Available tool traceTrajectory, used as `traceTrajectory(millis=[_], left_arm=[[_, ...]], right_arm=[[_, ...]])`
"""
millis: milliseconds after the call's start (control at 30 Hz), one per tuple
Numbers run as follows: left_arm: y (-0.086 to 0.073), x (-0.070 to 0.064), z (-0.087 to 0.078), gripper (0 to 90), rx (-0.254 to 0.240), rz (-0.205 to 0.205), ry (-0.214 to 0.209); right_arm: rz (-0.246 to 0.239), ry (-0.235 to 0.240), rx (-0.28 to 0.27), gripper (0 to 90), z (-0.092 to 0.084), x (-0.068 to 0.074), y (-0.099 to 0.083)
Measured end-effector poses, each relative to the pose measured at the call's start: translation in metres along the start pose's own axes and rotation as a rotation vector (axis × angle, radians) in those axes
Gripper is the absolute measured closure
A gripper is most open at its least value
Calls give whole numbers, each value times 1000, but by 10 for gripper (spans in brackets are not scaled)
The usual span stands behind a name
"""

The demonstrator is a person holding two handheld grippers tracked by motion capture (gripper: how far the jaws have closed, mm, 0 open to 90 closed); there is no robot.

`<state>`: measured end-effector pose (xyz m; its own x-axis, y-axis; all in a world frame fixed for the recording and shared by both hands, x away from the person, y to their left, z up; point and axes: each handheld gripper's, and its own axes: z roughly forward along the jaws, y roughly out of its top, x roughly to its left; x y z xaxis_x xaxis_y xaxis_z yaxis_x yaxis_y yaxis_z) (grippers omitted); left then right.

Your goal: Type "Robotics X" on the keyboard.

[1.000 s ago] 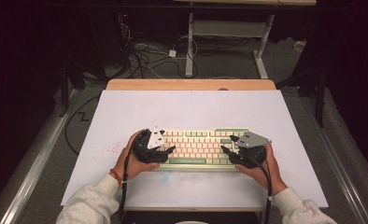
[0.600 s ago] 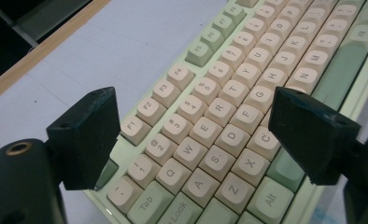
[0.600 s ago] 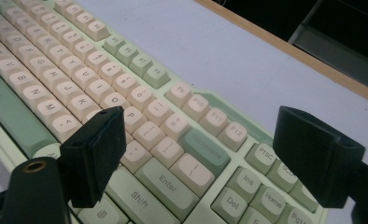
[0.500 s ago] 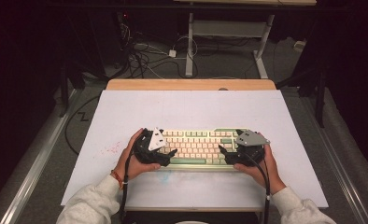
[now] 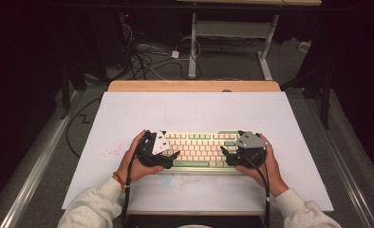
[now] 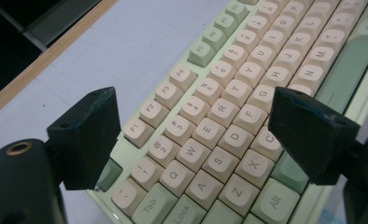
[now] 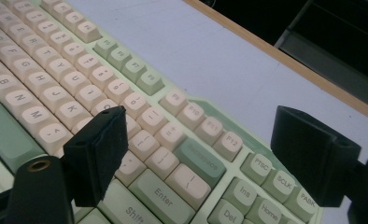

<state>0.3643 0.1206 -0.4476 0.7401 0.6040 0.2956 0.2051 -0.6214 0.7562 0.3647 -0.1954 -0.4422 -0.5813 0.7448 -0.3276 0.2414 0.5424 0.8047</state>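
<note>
one pale green and cream mechanical keyboard (image 5: 199,149) lies flat on the white sheet-covered table top (image 5: 194,111), near its front edge and about midway between its left and right edges, its long side running along that edge. there is no container on the table; the keyboard rests straight on the sheet. there are two black two-jaw grippers, one in each hand, at the two ends of the keyboard. the left gripper (image 5: 168,159) sits over the left end; in the left gripper view its jaws have just been opening and stand wide apart above the letter keys, with the keys beneath the gap and nothing pressed between the pads. the right gripper (image 5: 229,159) sits over the right end; in the right gripper view its jaws have likewise just been opening and stand wide, straddling the enter and backspace keys without clamping them. one strip of bare wood (image 5: 194,86) runs along the table's far edge.
</note>
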Motion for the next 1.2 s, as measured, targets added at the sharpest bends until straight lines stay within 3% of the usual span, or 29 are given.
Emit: traceTrajectory(millis=[633,1200], left_arm=[[-2,-3,-18,171,-10,38,47],[-9,-4,-30,169,-6,59,75]], right_arm=[[-3,-17,-47,197,-24,-1,4],[-7,-29,-52,197,-37,-2,-1]])
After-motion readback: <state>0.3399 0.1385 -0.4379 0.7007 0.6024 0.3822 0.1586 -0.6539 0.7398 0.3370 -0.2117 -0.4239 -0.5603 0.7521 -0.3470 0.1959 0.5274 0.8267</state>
